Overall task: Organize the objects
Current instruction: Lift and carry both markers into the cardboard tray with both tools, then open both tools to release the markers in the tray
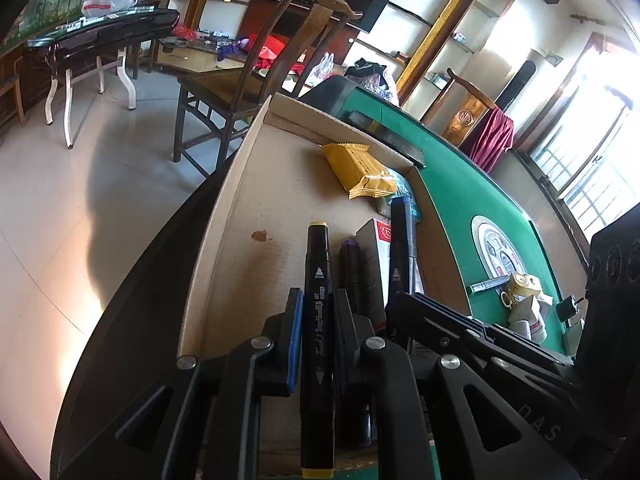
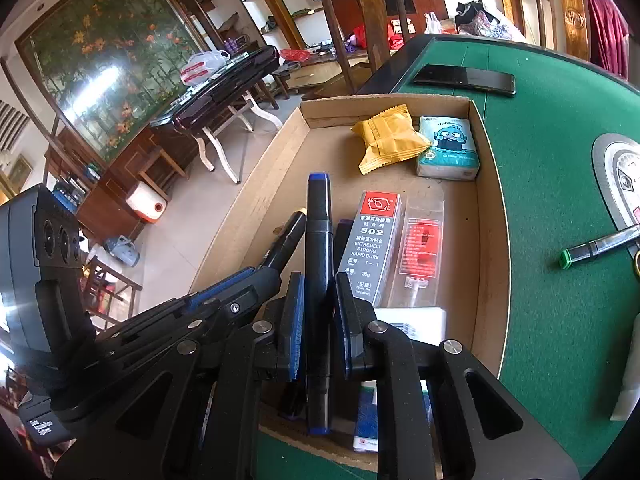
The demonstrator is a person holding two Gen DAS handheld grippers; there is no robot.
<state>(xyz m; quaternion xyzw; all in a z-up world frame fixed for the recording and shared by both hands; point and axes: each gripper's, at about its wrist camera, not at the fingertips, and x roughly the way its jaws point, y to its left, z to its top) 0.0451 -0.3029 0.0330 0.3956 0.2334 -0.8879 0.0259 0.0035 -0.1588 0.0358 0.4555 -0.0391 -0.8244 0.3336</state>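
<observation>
Left claw [image 1: 318,312] clamps a yellow-capped marker [image 1: 318,280]; right claw [image 2: 318,300] clamps a blue-capped marker [image 2: 319,264]. Both are over the cardboard tray [image 2: 486,216] on the green bench [image 2: 560,152]. The tray holds a glue box [image 2: 370,244], yellow packet [image 2: 390,140], and tissue pack [image 2: 448,148].

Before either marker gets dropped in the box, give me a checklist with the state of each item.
1. Left gripper shut on the yellow marker: ok.
2. Right gripper shut on the blue marker: ok.
3. Both markers over the box: ok.
4. Bare floor in the box beneath the yellow marker: ok, open cardboard to its left.
5. Room beneath the blue marker: not ok, the purple marker and glue box lie close by.
6. The two grippers apart from each other: cannot tell, they look very near.
</observation>
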